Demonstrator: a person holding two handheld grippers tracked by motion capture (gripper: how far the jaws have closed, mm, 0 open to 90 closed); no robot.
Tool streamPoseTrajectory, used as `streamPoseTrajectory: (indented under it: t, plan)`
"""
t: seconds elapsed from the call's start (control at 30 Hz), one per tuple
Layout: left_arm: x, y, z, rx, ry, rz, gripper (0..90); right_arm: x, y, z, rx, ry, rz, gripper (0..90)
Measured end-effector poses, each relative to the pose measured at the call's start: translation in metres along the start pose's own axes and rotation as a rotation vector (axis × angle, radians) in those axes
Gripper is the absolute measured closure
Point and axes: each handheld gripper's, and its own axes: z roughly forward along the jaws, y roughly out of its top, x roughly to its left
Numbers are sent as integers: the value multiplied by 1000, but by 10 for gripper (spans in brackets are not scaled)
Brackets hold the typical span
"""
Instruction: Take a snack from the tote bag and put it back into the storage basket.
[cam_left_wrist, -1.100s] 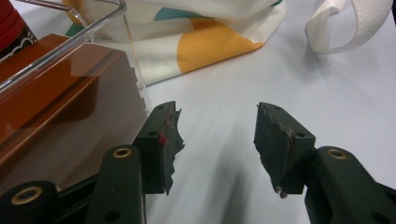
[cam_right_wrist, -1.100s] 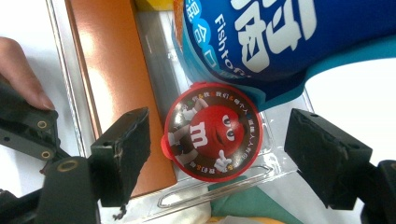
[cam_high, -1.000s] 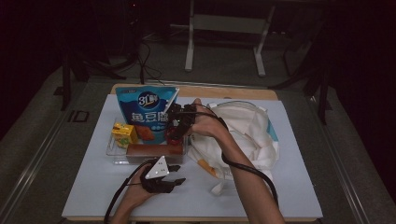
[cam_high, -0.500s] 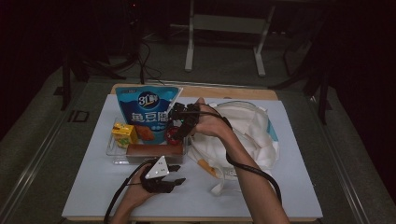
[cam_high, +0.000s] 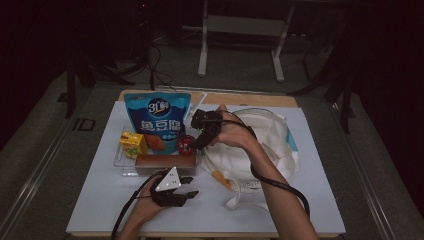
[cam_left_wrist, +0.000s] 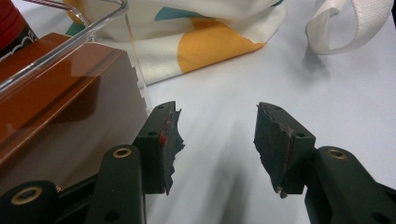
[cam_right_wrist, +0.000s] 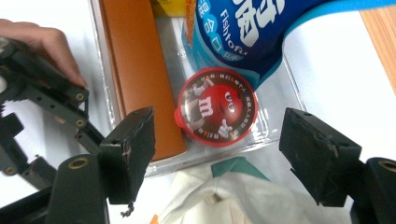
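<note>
The right tool (cam_right_wrist: 217, 154), its jaws apart and just closing slightly with nothing gripped, hovers over the round red candy tub (cam_right_wrist: 216, 112) in the clear plastic tray (cam_right_wrist: 100, 70), so the next move is probably a descent to grip it, while the left tool (cam_left_wrist: 217, 140) rests half-open and empty on the white tabletop (cam_left_wrist: 224, 88).

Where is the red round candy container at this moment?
The red candy container lies in the clear tray, at its right end in the high view, between the brown box and the blue snack bag, below the right gripper.

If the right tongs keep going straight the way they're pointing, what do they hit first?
Most likely the red candy tub in the clear tray; it sits centred between the open right tongs, though depth is hard to judge.
</note>
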Motion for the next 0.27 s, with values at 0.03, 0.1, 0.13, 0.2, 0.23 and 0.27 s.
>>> streamPoseTrajectory:
  t: [0.03,0.1,0.13,0.2,0.23,0.27]
  plan:
    - [0,0,0,0,0,0,495,0,0,0,0,0,0,269]
    - [0,0,0,0,1,2,495,1,-3,-4,-4,-4,1,270]
    - [0,0,0,-1,1,0,495,1,-4,-6,-3,-5,6,270]
    - [0,0,0,0,2,0,494,1,-5,-7,-8,-10,2,270]
    - [0,0,0,1,2,1,495,0,-6,-8,-7,-11,4,270]
    - [0,0,0,1,2,1,495,0,-6,-8,-7,-11,4,270]
